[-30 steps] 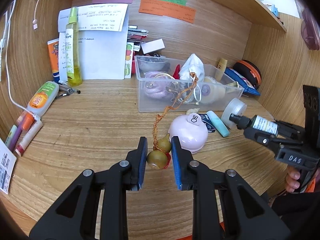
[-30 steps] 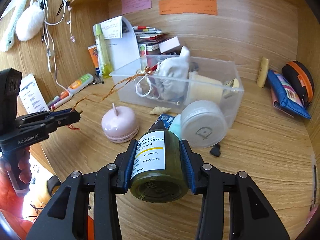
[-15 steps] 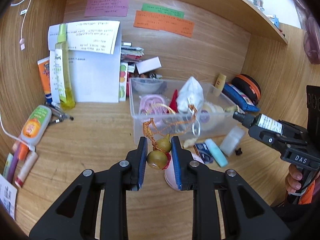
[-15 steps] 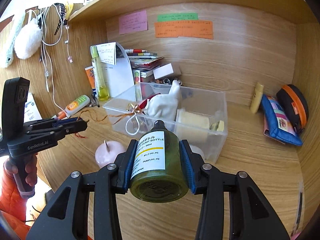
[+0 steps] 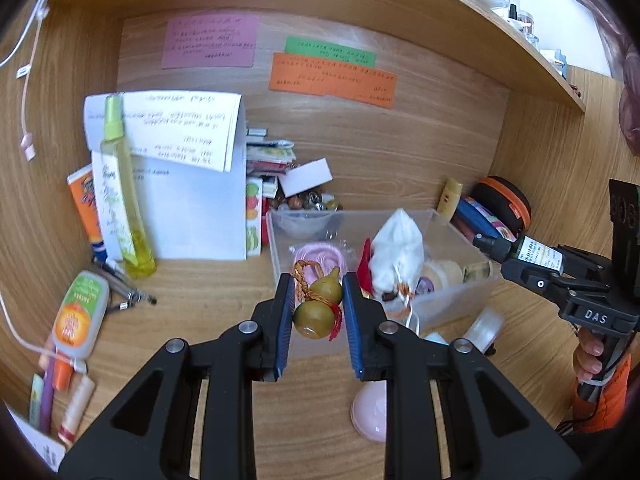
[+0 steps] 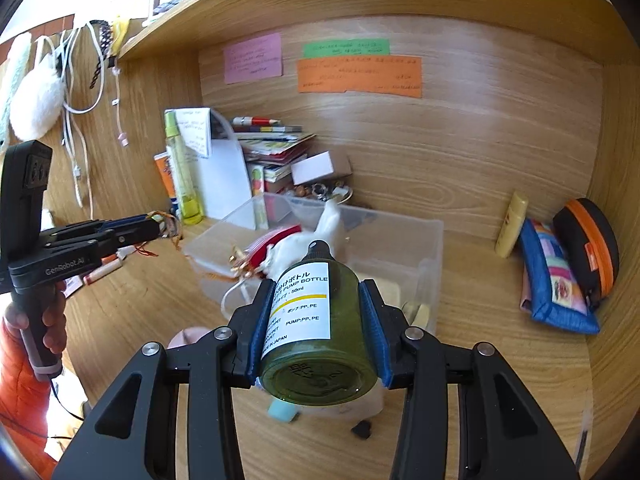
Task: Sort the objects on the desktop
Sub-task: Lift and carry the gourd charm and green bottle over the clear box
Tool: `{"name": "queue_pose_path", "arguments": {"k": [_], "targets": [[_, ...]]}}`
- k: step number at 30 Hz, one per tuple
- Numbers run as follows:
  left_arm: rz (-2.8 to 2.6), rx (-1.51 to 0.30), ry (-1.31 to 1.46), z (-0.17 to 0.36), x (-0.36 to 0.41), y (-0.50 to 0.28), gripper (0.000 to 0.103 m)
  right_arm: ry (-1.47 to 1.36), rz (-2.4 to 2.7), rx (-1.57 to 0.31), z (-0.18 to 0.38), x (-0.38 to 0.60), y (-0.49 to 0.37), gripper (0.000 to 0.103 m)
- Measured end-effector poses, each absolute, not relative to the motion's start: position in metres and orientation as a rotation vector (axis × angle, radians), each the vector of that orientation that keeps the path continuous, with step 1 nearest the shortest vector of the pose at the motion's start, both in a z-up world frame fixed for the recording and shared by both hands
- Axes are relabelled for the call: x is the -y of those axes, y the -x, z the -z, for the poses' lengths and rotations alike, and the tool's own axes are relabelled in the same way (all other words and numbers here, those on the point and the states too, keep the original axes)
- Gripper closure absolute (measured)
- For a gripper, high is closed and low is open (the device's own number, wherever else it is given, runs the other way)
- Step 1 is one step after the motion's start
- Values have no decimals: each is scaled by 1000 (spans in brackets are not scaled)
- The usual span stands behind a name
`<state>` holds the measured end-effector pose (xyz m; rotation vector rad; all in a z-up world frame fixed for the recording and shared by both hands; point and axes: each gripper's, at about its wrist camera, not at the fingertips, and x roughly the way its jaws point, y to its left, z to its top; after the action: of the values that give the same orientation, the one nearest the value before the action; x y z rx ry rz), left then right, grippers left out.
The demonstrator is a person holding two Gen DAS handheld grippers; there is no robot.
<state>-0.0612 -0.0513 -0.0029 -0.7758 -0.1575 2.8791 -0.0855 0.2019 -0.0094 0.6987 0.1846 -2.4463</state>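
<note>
- The left gripper [image 5: 318,312] pinched a gourd charm [image 5: 316,314] between its blue pads, the charm hanging clear of the desk [image 5: 200,312].
- The charm's orange cord [image 5: 304,276] looped up beside the left pad; a red tassel [image 5: 338,320] showed by the right pad.
- The charm sat in front of the near left corner of the clear bin [image 5: 452,296], as the left view gave it.
- The right gripper [image 6: 318,320] clamped a green pump bottle [image 6: 316,332] by its sides, base toward the camera, black nozzle [image 6: 318,250] pointing far, toward the bin [image 6: 432,240].
- In the left view the same bottle [image 5: 532,252] stuck out of the right gripper [image 5: 516,260] at the bin's right end, above it.
- In the right view the left gripper [image 6: 158,226] hung left of the bin, cord trailing from its tips.
- The bin held a white pouch [image 5: 398,244], a pink coil [image 5: 320,252] and a red item [image 6: 276,240].
- A pink round thing [image 5: 370,416] lay on the desk near the left gripper's right arm.
- A yellow spray bottle [image 5: 122,200] stood far left against white paper [image 5: 192,208].
- A blue pouch [image 6: 556,280] and an orange-trimmed case [image 6: 588,248] lay at the far right.
</note>
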Motion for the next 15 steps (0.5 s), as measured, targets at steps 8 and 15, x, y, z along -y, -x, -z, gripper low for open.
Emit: {"name": "queue_pose_path", "arguments": {"k": [8,15], "targets": [[-2823,160,749,-13,46,96,80,-723,2460,-159,-4,-205,117,65],[-2764,65,732,-29,24,122,80,-696,2463,-218,-27,-185,136,65]]}}
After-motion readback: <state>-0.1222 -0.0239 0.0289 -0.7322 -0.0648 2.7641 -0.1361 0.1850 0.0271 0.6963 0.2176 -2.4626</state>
